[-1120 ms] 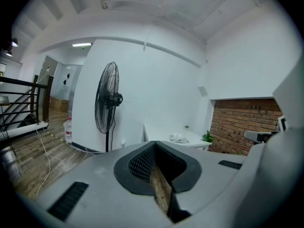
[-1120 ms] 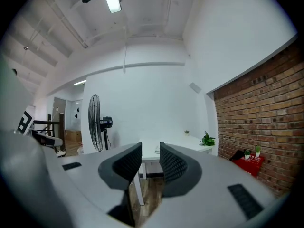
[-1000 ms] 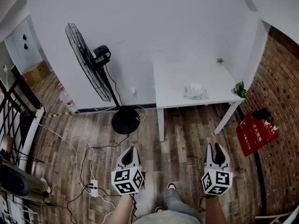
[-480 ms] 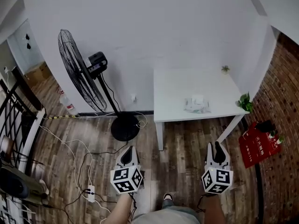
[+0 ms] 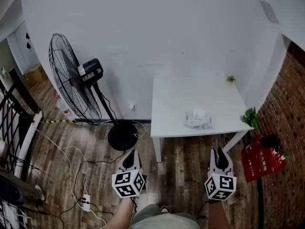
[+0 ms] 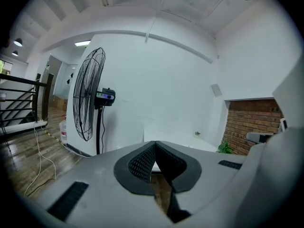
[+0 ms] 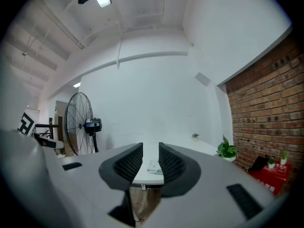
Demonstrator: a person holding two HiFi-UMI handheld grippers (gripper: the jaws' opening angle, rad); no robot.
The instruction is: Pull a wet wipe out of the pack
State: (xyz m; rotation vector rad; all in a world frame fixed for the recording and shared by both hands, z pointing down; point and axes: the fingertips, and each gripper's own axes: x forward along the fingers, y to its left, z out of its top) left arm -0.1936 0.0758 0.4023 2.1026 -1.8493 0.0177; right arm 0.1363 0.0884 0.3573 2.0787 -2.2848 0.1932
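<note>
Your left hand-held gripper (image 5: 131,152) is at your 11 o'clock, low over the wooden floor. Its jaws are pressed together at the tips with nothing between them. Your right hand-held gripper (image 5: 220,151) is at your 1 o'clock, its jaws a narrow slit apart and gripping nothing.

The wet wipe pack (image 5: 198,119) lies flat on the white bench (image 5: 171,99), near the front edge and toward the right end. It is at about 11 o'clock from your right hand-held gripper and well apart from both. In the right gripper view it shows far off through the slit between the jaws.

A standing fan (image 5: 71,87) is on the floor at 10 o'clock, and a potted plant (image 5: 249,117) sits by the bench's right front corner.
</note>
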